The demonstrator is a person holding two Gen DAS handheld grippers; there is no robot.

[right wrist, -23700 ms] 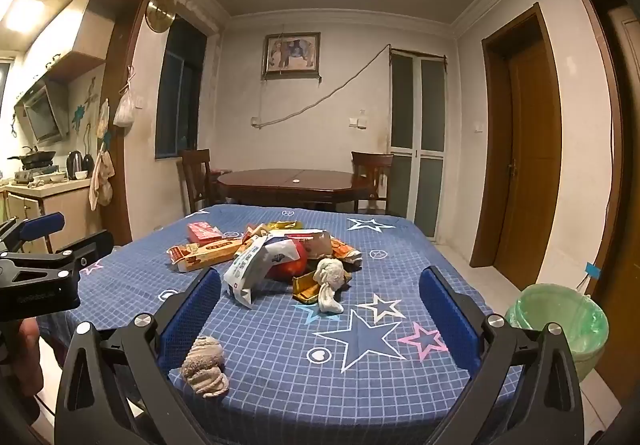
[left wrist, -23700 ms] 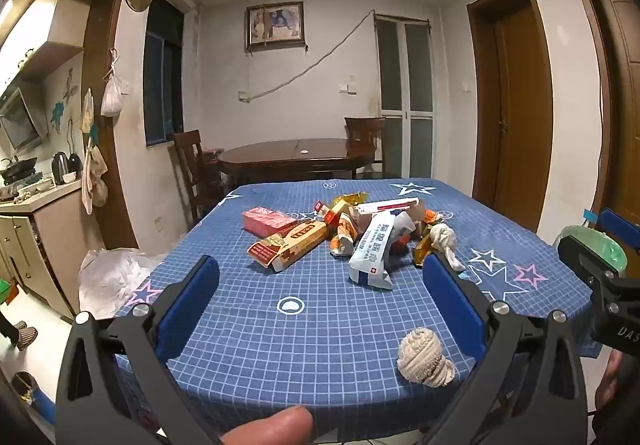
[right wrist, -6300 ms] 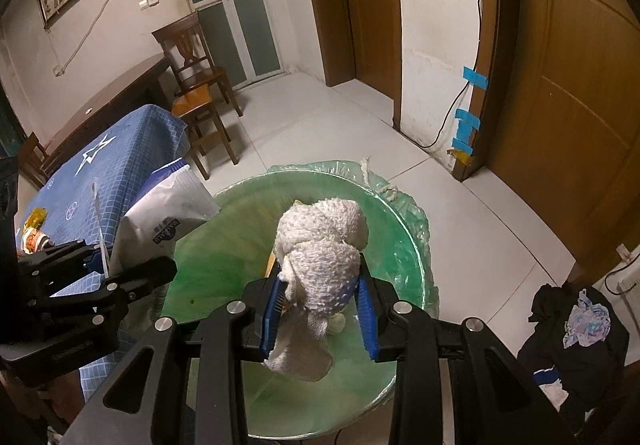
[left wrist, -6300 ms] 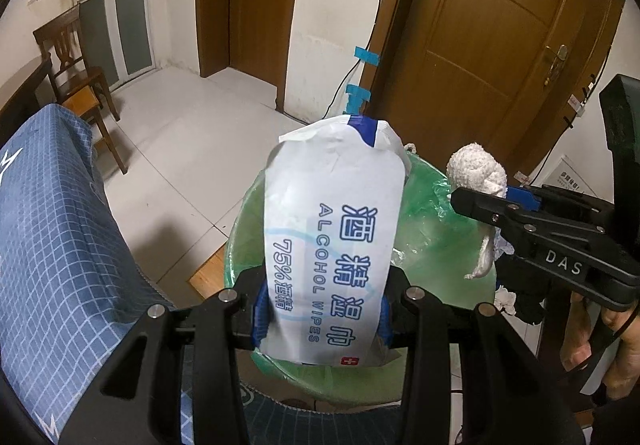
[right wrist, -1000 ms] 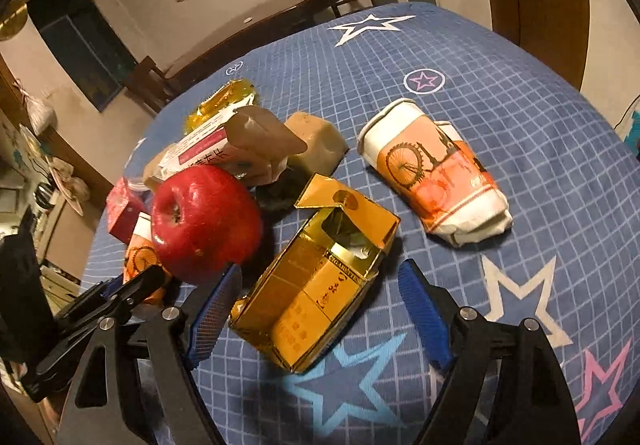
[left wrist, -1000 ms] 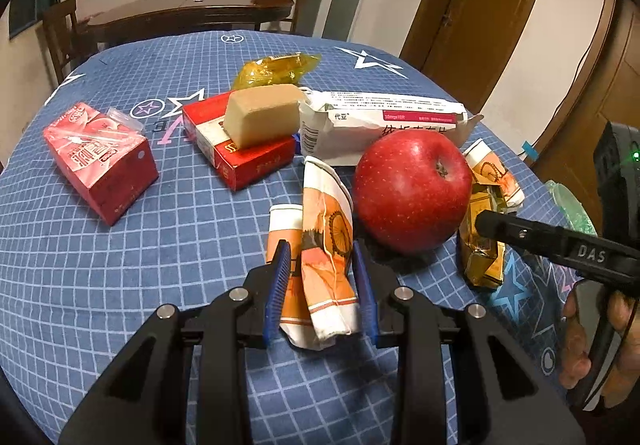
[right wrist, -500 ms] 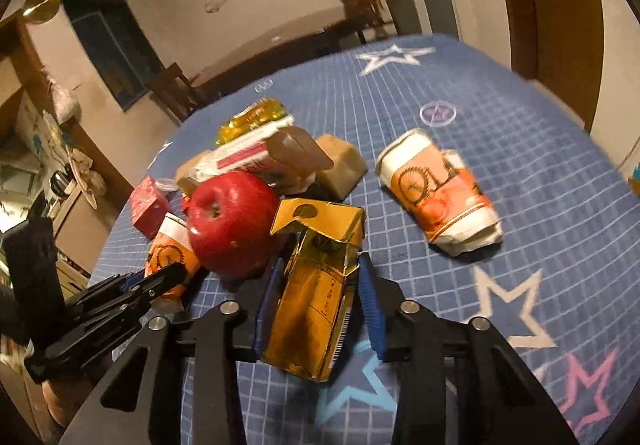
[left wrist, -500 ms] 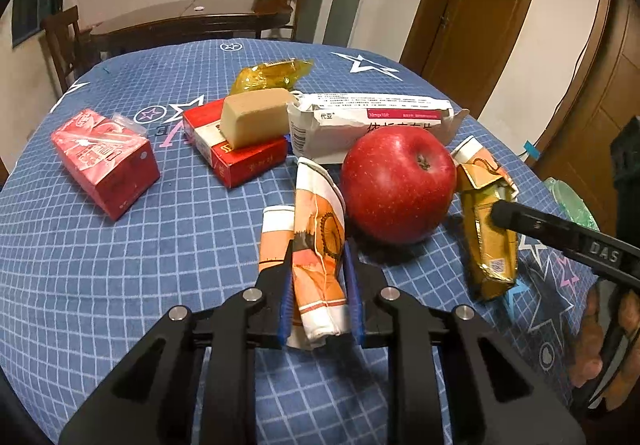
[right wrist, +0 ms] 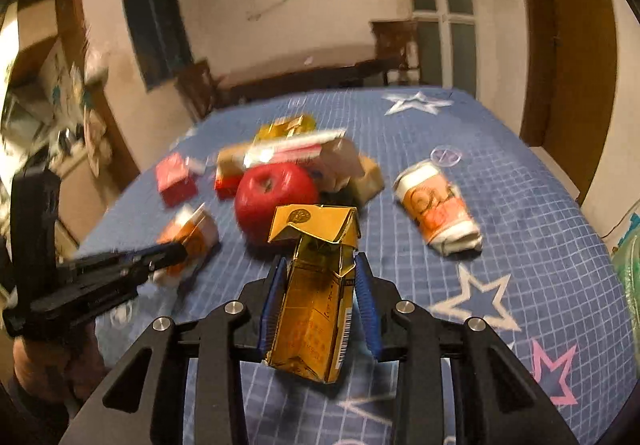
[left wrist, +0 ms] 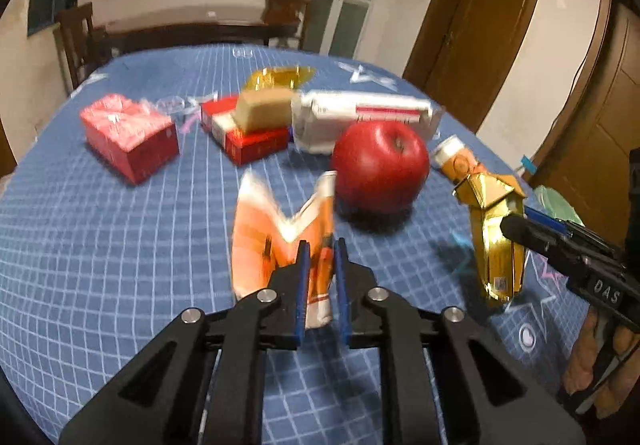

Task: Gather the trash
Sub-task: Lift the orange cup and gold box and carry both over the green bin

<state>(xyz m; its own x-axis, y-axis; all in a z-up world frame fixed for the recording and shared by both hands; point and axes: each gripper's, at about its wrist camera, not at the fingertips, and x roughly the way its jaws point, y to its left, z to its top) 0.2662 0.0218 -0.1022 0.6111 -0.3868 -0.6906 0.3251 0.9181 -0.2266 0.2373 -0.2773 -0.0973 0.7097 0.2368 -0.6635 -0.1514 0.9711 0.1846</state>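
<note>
Only legible writing: "DAS" on right claw [left wrist: 516, 233], gripping gold carton [left wrist: 494, 233].

Since a second ago: left gripper [left wrist: 320, 249] jaws now clamped on the crumpled orange paper cup [left wrist: 280, 237], cup off the blue tablecloth [left wrist: 100, 245]. Right gripper [right wrist: 320, 269], then wide open around the gold carton [right wrist: 316, 301], now grips it, carton upright and raised.
</note>
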